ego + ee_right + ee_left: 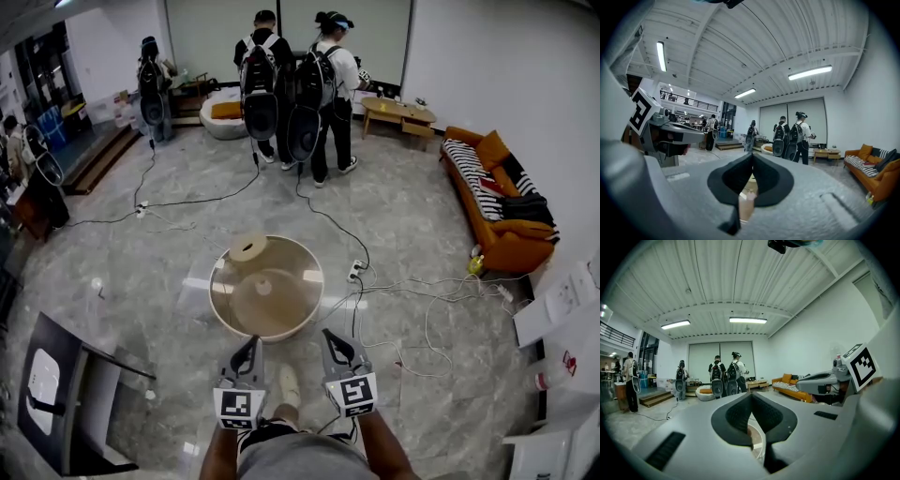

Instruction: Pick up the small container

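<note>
Both claws hover side by side just short of the round glass table's [272, 332] near edge, with the left gripper [251, 343] and the right gripper [330, 336] each pinched fully together on nothing. The small container [248, 247], a flat round tan piece, sits at the table's far left rim, well apart from both.

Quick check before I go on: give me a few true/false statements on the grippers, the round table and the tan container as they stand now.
1. The left gripper and the right gripper are both at the near side of the round table, the person's side. True.
2. The right gripper holds the tan container. False: its jaws are together on nothing, and the container sits at the table's far edge.
3. The left gripper's jaws stand wide apart. False: they are together, with nothing between them.
4. An orange sofa stands along the right wall. True.
</note>
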The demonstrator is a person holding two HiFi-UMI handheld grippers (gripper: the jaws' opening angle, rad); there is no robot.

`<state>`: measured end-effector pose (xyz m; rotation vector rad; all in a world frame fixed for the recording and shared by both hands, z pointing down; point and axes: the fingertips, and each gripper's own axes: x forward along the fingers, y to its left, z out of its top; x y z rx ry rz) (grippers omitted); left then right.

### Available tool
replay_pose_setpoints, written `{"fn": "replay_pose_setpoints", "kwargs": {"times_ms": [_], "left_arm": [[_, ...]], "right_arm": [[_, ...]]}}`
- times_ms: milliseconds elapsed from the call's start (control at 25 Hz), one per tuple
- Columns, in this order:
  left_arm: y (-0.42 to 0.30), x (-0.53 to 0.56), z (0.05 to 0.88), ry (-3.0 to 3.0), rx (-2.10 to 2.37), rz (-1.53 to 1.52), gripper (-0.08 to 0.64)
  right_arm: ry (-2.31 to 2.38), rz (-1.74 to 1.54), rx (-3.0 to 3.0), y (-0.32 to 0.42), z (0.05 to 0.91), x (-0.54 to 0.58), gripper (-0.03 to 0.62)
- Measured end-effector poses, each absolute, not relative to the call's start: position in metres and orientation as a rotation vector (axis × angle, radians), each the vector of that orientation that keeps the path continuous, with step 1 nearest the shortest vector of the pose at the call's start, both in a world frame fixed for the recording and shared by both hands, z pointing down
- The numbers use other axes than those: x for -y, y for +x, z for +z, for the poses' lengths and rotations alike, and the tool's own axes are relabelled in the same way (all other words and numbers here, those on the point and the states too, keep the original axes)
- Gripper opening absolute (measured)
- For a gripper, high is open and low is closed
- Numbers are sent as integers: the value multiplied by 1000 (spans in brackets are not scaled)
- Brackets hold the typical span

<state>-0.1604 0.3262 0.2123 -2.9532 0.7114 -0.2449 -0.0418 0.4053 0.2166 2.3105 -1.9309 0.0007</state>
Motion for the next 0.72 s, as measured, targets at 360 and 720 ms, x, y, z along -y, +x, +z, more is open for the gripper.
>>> {"fn": "replay_pose_setpoints", "kwargs": {"times_ms": [360, 720], "left_arm": [[-86, -237, 213, -2958, -715, -298, 17], [-46, -160, 233, -2978, -747, -374, 17]], "right_arm": [[2323, 53, 1955, 33, 216, -314, 2], [2286, 136, 1989, 72, 236, -230, 2]]}}
